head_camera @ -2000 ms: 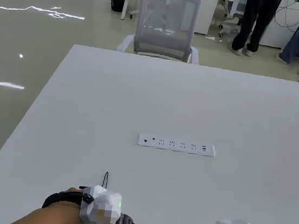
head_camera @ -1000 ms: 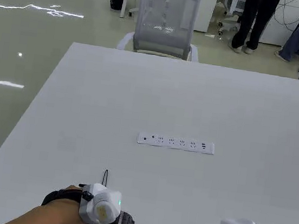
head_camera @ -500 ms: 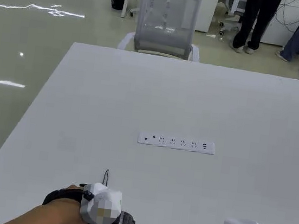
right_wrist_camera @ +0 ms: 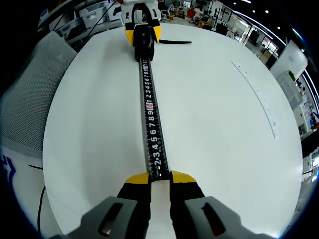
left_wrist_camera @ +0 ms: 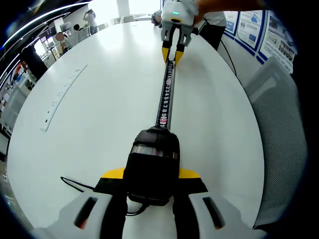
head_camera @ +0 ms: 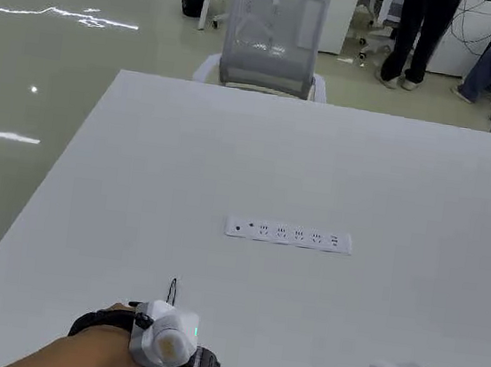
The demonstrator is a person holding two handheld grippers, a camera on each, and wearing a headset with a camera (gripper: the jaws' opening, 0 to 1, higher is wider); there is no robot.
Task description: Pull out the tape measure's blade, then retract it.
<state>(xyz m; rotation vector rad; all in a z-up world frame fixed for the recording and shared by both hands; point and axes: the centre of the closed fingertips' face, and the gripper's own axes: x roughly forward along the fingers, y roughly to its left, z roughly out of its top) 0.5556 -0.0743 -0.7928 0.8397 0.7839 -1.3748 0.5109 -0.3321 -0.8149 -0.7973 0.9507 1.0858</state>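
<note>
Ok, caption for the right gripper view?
Right gripper pinching the black numbered blade pulled from the black tape-measure case.

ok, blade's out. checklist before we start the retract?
1. Left gripper shut on case: ok.
2. Right gripper shut on blade at its tip: ok.
3. Blade straight between the grippers, no twist or kink: ok.
4. Table along the blade free of things: ok. Power strip lies well off to the side.
5. Cord on the case away from the blade: ok. It trails off on the far side of the case.
6. Blade lock released: cannot tell.
</note>
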